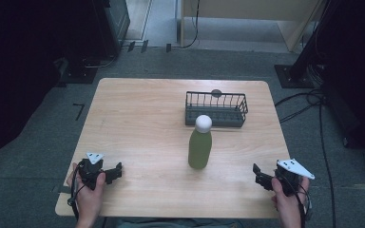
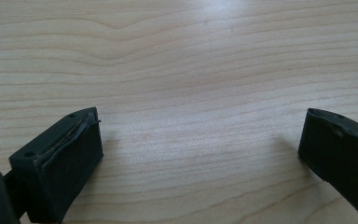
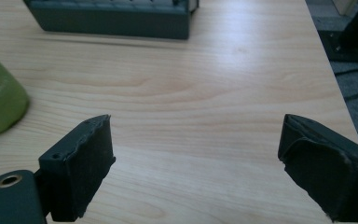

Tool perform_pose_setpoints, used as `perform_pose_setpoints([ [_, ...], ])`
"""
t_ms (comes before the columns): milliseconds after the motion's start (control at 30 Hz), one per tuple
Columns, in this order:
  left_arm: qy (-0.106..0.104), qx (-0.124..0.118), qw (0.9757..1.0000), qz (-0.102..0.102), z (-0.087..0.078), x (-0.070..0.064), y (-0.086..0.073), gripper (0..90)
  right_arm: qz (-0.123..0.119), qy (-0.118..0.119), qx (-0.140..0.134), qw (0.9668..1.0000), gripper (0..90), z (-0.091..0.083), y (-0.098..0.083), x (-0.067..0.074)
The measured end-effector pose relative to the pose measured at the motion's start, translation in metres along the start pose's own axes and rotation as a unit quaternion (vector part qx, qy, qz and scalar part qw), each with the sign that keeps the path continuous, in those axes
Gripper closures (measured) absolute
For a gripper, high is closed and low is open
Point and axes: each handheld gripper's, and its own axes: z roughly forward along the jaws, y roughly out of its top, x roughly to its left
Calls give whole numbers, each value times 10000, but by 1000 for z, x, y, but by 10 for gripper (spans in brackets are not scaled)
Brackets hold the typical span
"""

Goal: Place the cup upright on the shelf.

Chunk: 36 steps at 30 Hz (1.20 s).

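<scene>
Green bottle [image 1: 200, 148] upright mid-worktop [image 1: 142, 128], before wire basket [image 1: 216, 109]. Left gripper [image 1: 115, 172] and right gripper [image 1: 259, 176]: fingers apart, empty.

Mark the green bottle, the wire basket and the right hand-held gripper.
green bottle [image 1: 199, 149]: high view, middle of its green body.
wire basket [image 1: 216, 117]: high view, its front wall.
right hand-held gripper [image 1: 257, 174]: high view, midway between its fingertips.

Light wood table [image 1: 138, 123], rounded corners, on grey carpet floor [image 1: 38, 142]. Green bottle [image 1: 200, 148] w/ white cap stands upright near centre; dark wire basket [image 1: 216, 109] just behind it, toward far edge, apart from bottle
</scene>
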Motion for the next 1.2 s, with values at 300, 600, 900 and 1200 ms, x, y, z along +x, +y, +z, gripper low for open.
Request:
perform_pose_setpoints([
  [300, 0, 1, 10000, 0, 0, 0, 0, 0, -252, 330, -82, 9991, 101, 2, 15, 24],
  [600, -1, 3, 10000, 0, 0, 0, 0, 0, -424, 756, -308, 9958, 111, 8, 27, 55],
  [900, -2, 1, 10000, -2, 0, 0, 0, 0, -585, 1211, -253, 9906, 77, 17, 34, 89],
  [1200, -2, 2, 10000, -1, 0, 0, 0, 0, -690, 1711, -328, 9823, 60, 25, 36, 117],
])
